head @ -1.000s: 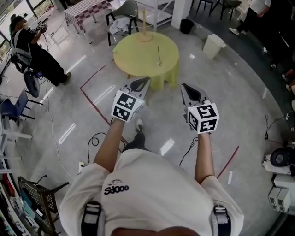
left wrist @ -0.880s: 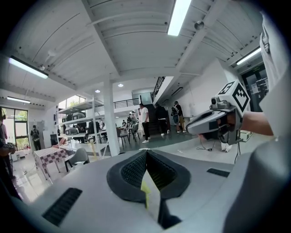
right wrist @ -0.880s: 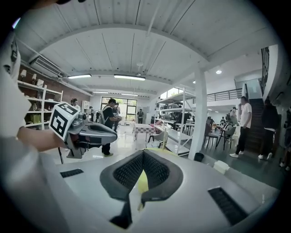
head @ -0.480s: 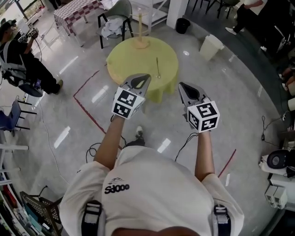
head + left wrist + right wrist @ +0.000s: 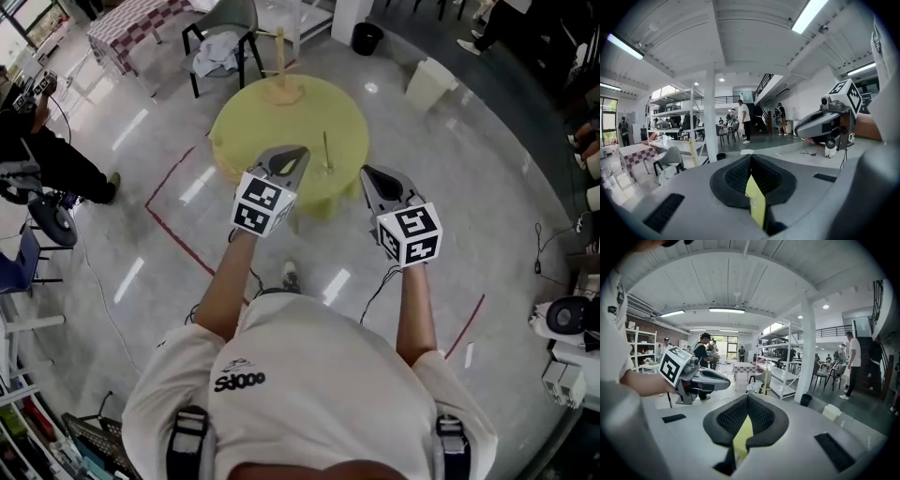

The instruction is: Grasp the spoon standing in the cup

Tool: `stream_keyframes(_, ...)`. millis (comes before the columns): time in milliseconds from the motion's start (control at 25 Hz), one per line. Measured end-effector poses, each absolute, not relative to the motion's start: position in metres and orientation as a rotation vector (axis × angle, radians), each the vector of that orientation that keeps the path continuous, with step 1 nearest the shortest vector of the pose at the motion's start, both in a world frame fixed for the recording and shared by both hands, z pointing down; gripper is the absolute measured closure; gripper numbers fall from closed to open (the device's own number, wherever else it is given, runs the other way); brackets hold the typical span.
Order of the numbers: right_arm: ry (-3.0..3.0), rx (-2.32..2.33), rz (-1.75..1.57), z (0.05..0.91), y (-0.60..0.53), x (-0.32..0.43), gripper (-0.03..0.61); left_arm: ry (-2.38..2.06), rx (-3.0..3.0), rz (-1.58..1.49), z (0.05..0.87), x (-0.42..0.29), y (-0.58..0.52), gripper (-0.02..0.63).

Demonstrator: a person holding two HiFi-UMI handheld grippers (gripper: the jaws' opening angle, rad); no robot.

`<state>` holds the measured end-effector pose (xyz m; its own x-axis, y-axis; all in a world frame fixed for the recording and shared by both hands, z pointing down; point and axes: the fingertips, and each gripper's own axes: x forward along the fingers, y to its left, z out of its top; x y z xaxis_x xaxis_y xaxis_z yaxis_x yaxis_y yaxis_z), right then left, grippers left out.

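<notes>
The left gripper (image 5: 296,152) and right gripper (image 5: 368,173) both have their fingers clenched on nothing. The spoon (image 5: 325,150) stands on the far counter (image 5: 262,122). The best approach is probably to get closer, then spread one gripper's fingers around the handle.

Round yellow desk (image 5: 272,127) ahead, on a glossy grey floor (image 5: 487,187). Spoon (image 5: 326,150) shows as a thin upright sliver toward the desk's near right edge; the cup under it is too small to make out. Wooden post (image 5: 279,52) stands on a base at the desk's far side. Left gripper (image 5: 296,153) and right gripper (image 5: 370,175) are side by side and apart from each other, between the person and the desk, with the jaws of each drawn to a point. Red tape lines (image 5: 173,211) cross the floor at left.
</notes>
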<state>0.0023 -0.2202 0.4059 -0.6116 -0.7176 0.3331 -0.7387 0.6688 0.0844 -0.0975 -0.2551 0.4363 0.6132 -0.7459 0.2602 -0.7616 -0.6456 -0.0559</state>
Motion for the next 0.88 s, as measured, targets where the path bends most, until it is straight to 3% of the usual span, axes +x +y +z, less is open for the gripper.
stream_keyframes(880, -2.412, 1.141, 0.317, 0.491, -0.315, 0.022, 0.557, -1.031, 2.48, 0.533, 0.577, -0.076, -0.372, 0.584)
